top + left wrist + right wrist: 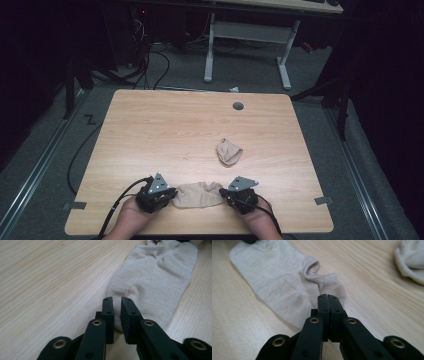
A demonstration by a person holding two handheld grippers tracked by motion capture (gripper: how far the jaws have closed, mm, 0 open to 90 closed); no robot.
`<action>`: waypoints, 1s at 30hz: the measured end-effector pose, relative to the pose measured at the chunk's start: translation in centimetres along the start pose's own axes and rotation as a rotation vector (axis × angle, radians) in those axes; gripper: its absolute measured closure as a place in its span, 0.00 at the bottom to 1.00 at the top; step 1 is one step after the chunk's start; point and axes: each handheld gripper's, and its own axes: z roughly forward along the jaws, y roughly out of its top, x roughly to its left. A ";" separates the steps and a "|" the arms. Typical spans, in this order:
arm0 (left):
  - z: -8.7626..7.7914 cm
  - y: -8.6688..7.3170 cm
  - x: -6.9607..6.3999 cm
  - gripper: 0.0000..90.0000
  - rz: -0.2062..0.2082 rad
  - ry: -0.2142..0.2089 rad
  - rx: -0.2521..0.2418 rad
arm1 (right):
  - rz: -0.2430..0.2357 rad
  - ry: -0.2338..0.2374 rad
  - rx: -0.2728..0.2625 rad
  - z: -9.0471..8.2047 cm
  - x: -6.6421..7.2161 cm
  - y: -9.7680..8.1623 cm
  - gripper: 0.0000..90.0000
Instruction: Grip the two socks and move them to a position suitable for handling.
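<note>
The beige sock point(199, 194) lies flat along the near edge of the pale wood worktop point(165, 130), stretched sideways between the two hands, and it is a low-cut ankle sock of fine, slightly ribbed knit. Its rounded toe end points toward the left gripper point(167, 196); in the left gripper view the fabric point(152, 282) spreads out smooth with a few soft creases near the fingers. That gripper lies low over the worktop, held from below by the person's left hand point(131, 217), its grey plate up and its nose aimed inward at the sock. Its black fingers point(108, 311) stand a narrow slit apart, straddling the very edge of the toe end; whether the pads press the cloth I cannot tell. Over to the right, the sock's cuff end has a puckered opening with a little fold, clear in the right gripper view point(287, 282). The right gripper point(226, 196) mirrors the other, low and angled inward, with the right hand point(261, 220) behind it. Its fingers point(324, 306) are pressed together right at the cuff's edge; whether any fabric is caught between them I cannot tell. Farther up the worktop and to the right, well apart, sits a second sock point(229, 152), bunched into a loose ball.
</note>
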 end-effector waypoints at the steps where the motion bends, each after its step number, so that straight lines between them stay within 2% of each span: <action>1: -0.3 -0.2 0.1 0.89 -0.004 0.006 0.001 | -0.007 0.008 -0.001 0.1 0.2 0.1 0.99; 4: -0.8 -0.4 0.3 0.85 -0.028 0.005 -0.008 | -0.031 0.026 -0.003 0.2 0.6 0.5 0.98; 6: -1.4 -0.4 0.4 0.83 -0.030 0.019 -0.027 | -0.018 0.033 -0.038 -0.1 0.5 0.8 0.96; 8: -2.3 -0.4 0.5 0.79 -0.046 0.023 -0.057 | -0.008 0.018 -0.066 -0.4 0.2 1.0 0.94; 11: -4.2 -0.5 0.8 0.73 -0.068 0.065 -0.098 | 0.016 -0.010 -0.092 -0.6 -0.5 1.1 0.90; 12: -4.8 -0.7 1.0 0.66 -0.075 0.084 -0.111 | 0.033 -0.043 -0.099 -0.7 -1.1 1.2 0.85; 13: -5.3 -1.1 1.2 0.64 -0.077 0.111 -0.117 | 0.044 -0.059 -0.106 -0.7 -1.4 1.2 0.83; 14: -5.8 -1.6 1.4 0.64 -0.080 0.136 -0.114 | 0.044 -0.059 -0.106 -0.7 -1.4 1.2 0.83; 15: -6.2 -2.1 1.8 0.62 -0.083 0.158 -0.108 | 0.065 -0.058 -0.121 -0.7 -1.8 1.3 0.81; 16: -6.5 -2.5 2.2 0.62 -0.099 0.168 -0.107 | 0.108 -0.061 -0.145 -0.7 -2.7 1.7 0.79; 18: -6.9 -3.0 3.0 0.61 -0.150 0.182 -0.124 | 0.119 -0.078 -0.154 -0.7 -3.1 2.1 0.79; 19: -7.0 -3.0 3.3 0.59 -0.166 0.190 -0.138 | 0.138 -0.113 -0.153 -0.4 -4.0 3.0 0.79; 20: -7.0 -3.1 3.5 0.59 -0.172 0.202 -0.147 | 0.138 -0.113 -0.153 -0.4 -4.0 3.0 0.79; 21: -6.9 -3.1 3.8 0.57 -0.163 0.217 -0.145 | 0.149 -0.145 -0.150 0.1 -4.9 3.9 0.79; 23: -6.8 -3.2 4.0 0.57 -0.162 0.215 -0.137 | 0.165 -0.161 -0.142 1.0 -5.8 4.9 0.80; 25: -6.7 -3.2 4.0 0.57 -0.160 0.215 -0.132 | 0.167 -0.170 -0.137 1.4 -6.1 5.3 0.80; 27: -6.8 -3.2 4.1 0.57 -0.158 0.216 -0.133 | 0.166 -0.179 -0.102 2.7 -6.9 6.2 0.80; 30: -7.1 -3.1 4.1 0.57 -0.157 0.221 -0.150 | 0.154 -0.202 -0.023 4.7 -7.7 7.0 0.80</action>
